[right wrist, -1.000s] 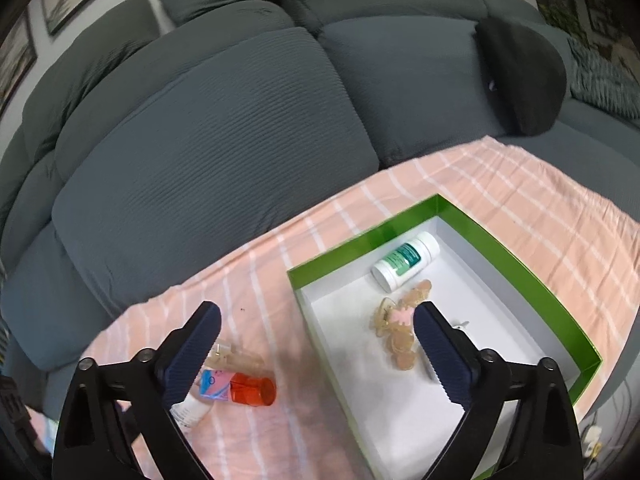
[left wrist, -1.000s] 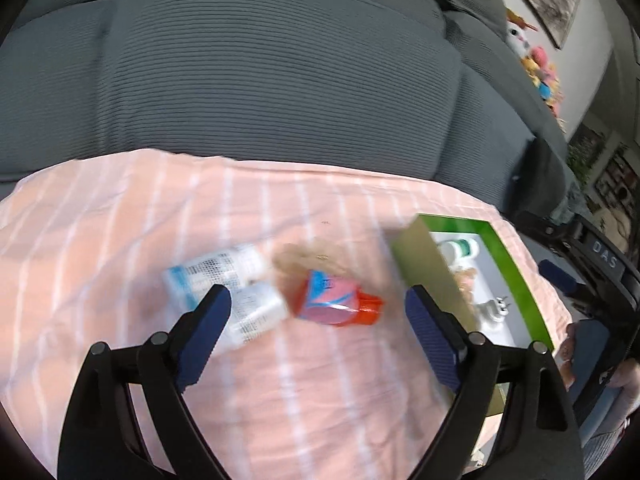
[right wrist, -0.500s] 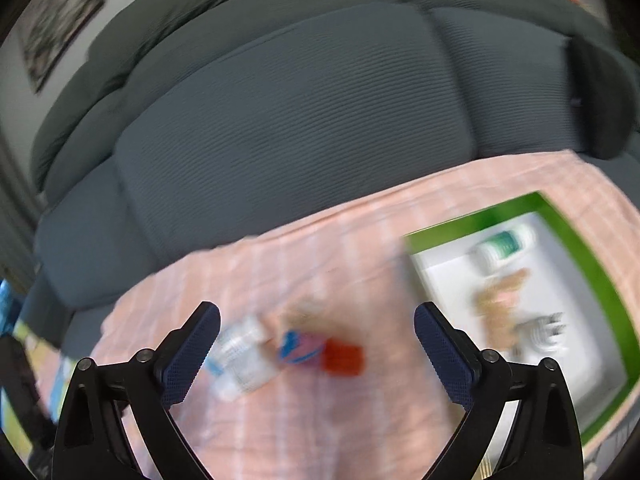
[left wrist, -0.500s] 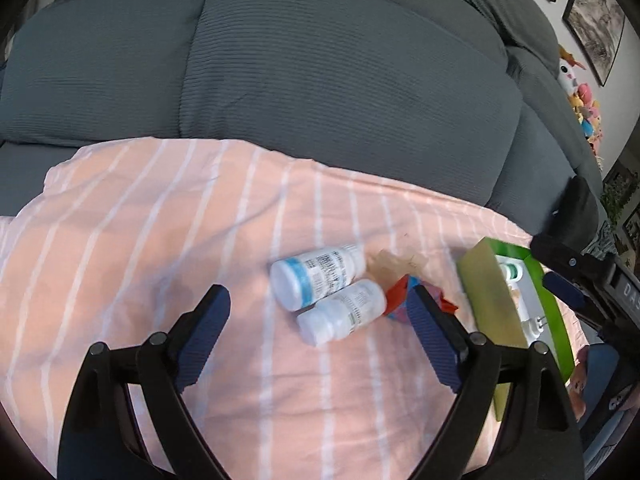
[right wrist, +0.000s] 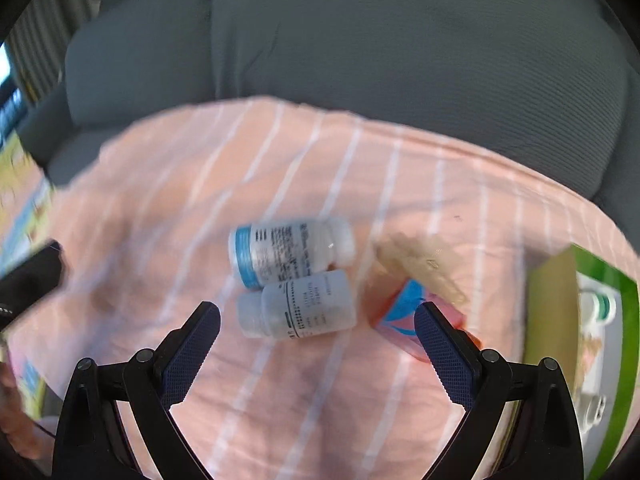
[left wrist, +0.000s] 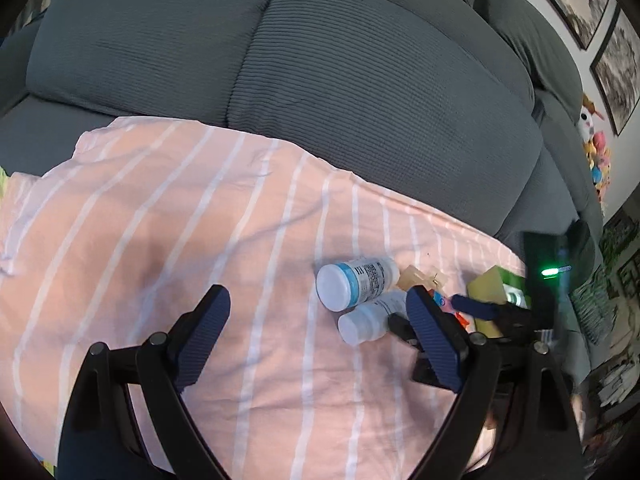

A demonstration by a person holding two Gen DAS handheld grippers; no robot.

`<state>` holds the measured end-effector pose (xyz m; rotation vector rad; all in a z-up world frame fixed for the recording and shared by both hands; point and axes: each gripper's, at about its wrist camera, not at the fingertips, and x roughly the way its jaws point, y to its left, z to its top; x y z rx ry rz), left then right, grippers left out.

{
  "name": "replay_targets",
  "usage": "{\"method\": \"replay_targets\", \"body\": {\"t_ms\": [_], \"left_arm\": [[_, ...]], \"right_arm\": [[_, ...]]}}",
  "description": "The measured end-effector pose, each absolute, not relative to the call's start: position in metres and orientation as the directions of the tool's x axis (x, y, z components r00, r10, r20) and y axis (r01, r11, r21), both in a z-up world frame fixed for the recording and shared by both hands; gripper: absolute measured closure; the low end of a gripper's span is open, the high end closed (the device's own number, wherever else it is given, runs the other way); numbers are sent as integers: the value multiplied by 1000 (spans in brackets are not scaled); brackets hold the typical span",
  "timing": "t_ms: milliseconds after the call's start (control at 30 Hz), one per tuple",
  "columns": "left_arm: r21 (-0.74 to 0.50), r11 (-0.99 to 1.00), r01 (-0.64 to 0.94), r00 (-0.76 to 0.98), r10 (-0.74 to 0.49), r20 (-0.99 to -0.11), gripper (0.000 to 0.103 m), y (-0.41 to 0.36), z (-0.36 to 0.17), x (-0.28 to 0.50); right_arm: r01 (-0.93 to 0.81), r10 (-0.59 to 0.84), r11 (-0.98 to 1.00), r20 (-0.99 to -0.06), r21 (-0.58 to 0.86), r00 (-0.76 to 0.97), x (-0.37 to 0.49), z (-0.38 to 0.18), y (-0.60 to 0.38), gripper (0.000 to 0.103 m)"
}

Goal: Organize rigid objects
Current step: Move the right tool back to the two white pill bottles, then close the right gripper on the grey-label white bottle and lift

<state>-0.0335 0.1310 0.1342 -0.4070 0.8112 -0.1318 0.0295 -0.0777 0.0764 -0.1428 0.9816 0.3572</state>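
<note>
Done: green-rimmed box (right wrist: pixel 626 304) already holds a green-capped bottle (right wrist: pixel 598 306).
Left: blue-banded bottle (right wrist: pixel 286 252), small white bottle (right wrist: pixel 304 310), orange-capped item (right wrist: pixel 404 314) lying on the striped cloth (right wrist: pixel 280 380).
Right claw (right wrist: pixel 316 354): wide open, empty, lined up on small white bottle.
Left claw (left wrist: pixel 316 342): wide open, empty.

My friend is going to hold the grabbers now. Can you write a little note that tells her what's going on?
Left gripper: open, empty, above the peach striped cloth.
Right gripper: open, empty, lined up with the small white plastic bottle.
Lying loose on the cloth: that bottle, the larger white bottle with the blue band touching it, the red and blue packet and a tan piece.
Done: a green-banded bottle is in the green-edged box.
Left: move the loose items into the box.
</note>
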Motion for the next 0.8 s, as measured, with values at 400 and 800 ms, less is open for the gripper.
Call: {"method": "replay_targets", "body": {"t_ms": [400, 800], "left_arm": [[-407, 913, -42, 672, -275, -688, 14, 130, 133, -31], [-394, 918, -38, 661, -272, -699, 14, 126, 131, -31]], "right_arm": [[-461, 223, 887, -893, 20, 391, 50, 44, -49, 5], [-451, 211, 892, -896, 14, 392, 53, 30, -39, 6]]}}
